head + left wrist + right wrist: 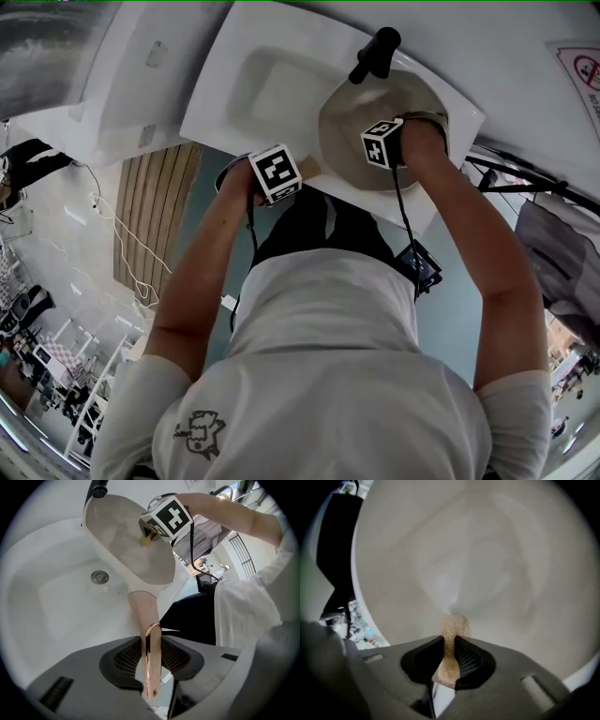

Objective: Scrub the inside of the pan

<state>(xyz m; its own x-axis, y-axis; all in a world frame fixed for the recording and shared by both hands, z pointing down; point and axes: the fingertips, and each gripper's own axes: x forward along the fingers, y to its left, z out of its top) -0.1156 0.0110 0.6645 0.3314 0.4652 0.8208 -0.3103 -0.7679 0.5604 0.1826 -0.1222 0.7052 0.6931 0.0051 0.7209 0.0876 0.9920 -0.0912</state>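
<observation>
White sink across the top of the head view, with wooden slats on the floor at its 8 o'clock. Drain at 10 o'clock in the left gripper view.

At left, left claw clamped shut on the copper-toned handle, ribbed pads pressed to both of its sides. From there toward 12 o'clock, pale pan, held tilted above the sink, hollow turned toward the person. Black faucet just beyond the pan's far rim, at its 12 o'clock.

At right, right claw closed on a thin tan scrub pad, reaching into the pan from its 3 o'clock side. Pad's free end touching the pan's smooth inner wall.
</observation>
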